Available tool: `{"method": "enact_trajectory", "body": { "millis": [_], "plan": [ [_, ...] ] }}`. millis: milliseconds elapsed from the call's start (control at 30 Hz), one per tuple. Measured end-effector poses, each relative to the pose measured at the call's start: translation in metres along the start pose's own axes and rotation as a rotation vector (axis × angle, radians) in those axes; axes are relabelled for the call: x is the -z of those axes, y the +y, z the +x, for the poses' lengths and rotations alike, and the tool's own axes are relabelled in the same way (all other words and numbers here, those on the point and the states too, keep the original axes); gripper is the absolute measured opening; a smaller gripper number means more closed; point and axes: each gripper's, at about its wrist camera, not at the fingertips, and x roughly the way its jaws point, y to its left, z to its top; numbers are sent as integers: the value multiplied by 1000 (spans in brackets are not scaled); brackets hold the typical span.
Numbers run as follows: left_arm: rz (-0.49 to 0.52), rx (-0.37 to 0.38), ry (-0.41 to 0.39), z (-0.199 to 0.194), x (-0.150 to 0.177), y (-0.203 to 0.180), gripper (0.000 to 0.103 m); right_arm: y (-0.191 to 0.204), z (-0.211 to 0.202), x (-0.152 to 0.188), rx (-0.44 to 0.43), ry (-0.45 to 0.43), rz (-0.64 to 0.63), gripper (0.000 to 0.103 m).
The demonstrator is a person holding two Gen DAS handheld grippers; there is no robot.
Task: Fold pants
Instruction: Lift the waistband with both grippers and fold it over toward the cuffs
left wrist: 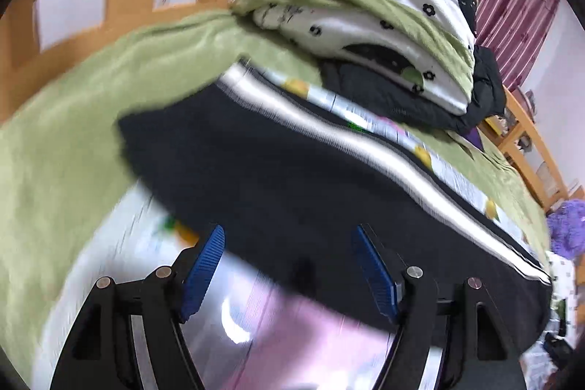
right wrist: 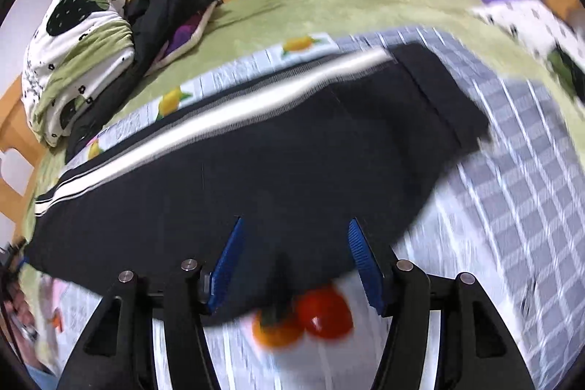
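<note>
Both grippers, left gripper [left wrist: 287, 275] and right gripper [right wrist: 294, 265], have jaws apart, holding nothing. Black pants [right wrist: 263, 148] lie folded lengthwise (it seems) on the bed [right wrist: 329, 2]; cross folds remain.

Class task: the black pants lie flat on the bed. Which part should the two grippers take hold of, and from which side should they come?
Probably the near long edge of the black pants. It lies straight and free over the printed sheet, nearest both open grippers, left gripper and right gripper. Come in low from the near side, spaced apart, opposite the white side stripe.
</note>
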Motion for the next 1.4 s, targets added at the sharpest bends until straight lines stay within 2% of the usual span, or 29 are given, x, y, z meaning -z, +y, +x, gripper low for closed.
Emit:
{"method": "enact_trajectory", "body": {
  "millis": [100,200,267,367,500,667,700,733,767,800,833,900,967,1033,1133,1300,1400],
  "plan": [
    [-15,16,38,-1,24,21,71,-10,11,23,-26,35,51,59],
    [-14,14,72,8,28,26,71,-20,32,40,-89,56,131,59],
    [-9,40,97,19,27,26,71,-23,44,47,-95,6,167,59],
    [1,38,78,33,22,22,71,-15,52,38,-61,-39,135,59],
    [-4,40,74,60,-1,7,71,-15,69,16,-61,-57,164,59],
    [48,-37,76,83,-17,-14,71,-10,90,-9,-11,-93,149,60],
    [55,-52,70,84,-18,-16,63,-7,93,-12,14,-99,133,60],
    [56,-74,63,84,-19,-16,43,-3,94,-15,41,-102,126,57],
    [52,-89,62,84,-20,-15,35,-3,94,-15,65,-103,126,41],
    [45,-81,69,83,-22,-13,24,-7,92,-15,51,-97,141,26],
    [37,-50,83,80,-24,-10,17,-14,87,-14,11,-91,175,21],
    [53,-26,66,65,-25,-10,14,-25,72,-16,-33,-73,218,8],
    [88,-28,54,48,-23,-15,14,-24,54,-16,-42,-59,215,8],
    [121,-35,58,25,-18,-17,13,-15,28,-12,-4,-63,165,8],
    [148,-22,68,-5,-7,-11,13,-8,-12,9,23,-90,85,7],
    [152,-4,111,-47,20,13,13,-28,-57,59,-5,-58,120,7],
    [151,31,144,-71,44,30,13,-51,-82,95,-23,-55,150,7]
  ]
}}
